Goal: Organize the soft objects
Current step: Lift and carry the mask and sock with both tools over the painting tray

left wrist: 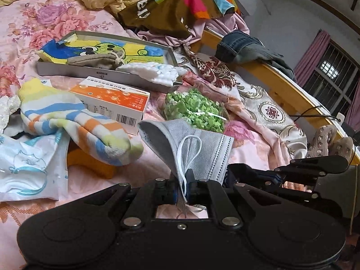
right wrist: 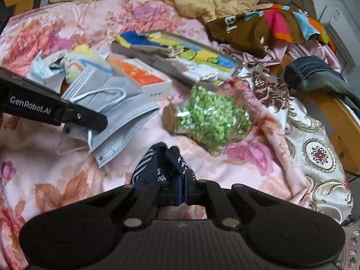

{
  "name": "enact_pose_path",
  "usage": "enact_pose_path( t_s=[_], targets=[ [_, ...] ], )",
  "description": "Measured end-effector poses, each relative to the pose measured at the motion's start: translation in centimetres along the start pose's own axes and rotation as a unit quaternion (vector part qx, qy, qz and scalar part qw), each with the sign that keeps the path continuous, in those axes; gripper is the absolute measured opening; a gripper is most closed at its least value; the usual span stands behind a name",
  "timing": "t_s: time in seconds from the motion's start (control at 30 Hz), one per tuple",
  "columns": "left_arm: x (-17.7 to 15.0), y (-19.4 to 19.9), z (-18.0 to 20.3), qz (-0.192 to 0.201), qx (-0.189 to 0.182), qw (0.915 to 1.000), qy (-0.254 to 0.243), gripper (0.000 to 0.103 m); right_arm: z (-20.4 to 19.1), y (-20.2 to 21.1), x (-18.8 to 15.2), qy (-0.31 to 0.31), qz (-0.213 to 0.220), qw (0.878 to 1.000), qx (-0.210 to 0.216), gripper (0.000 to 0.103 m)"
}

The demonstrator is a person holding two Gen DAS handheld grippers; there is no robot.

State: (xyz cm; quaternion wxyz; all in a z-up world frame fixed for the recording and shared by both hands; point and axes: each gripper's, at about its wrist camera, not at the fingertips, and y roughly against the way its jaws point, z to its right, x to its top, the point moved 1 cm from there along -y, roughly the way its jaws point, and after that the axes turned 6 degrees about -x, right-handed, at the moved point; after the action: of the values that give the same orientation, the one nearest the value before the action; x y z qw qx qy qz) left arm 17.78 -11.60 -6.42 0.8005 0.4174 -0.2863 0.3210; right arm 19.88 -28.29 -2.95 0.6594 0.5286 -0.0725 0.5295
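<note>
Bed (right wrist: 56, 157) surface carries the clutter; both grippers are loaded. Left gripper (left wrist: 183, 185): jaws clenched on the grey face mask (left wrist: 198, 148), pinching the folded lower edge and a white ear loop, with the mask standing up above the bedspread. Right gripper (right wrist: 177, 187): jaws clenched on a dark navy patterned cloth (right wrist: 162, 164), bunched and raised clear of the bedspread.

Probable destination is the shallow grey tray (left wrist: 90, 73), already holding a cartoon towel (left wrist: 101, 49) and a white cloth (left wrist: 155, 72).

Hazards:
- Mask grip is narrow and partly on the loop; a quick swing may let the mask slip out.
- Jar of green pieces (right wrist: 213, 121) lies between the grippers and the tray; a low pass may knock or roll it.
- Orange box (left wrist: 112, 99) lies just beside the tray; trailing fabric may drag it.
</note>
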Motion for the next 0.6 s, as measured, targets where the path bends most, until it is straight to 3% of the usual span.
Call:
enact_pose_path(
  t_s=[0.37, 0.6],
  targets=[
    [3.3, 0.8, -0.1, 0.021, -0.018, 0.9996, -0.003, 0.006, 2.0, 1.5, 2.7, -0.037, 0.05, 0.998, -0.009, 0.002],
    [7.4, 1.1, -1.1, 0.028, 0.002, 0.9993, -0.025, 0.006, 2.7, 1.6, 6.8, -0.047, 0.087, 0.995, -0.004, 0.002]
  ],
)
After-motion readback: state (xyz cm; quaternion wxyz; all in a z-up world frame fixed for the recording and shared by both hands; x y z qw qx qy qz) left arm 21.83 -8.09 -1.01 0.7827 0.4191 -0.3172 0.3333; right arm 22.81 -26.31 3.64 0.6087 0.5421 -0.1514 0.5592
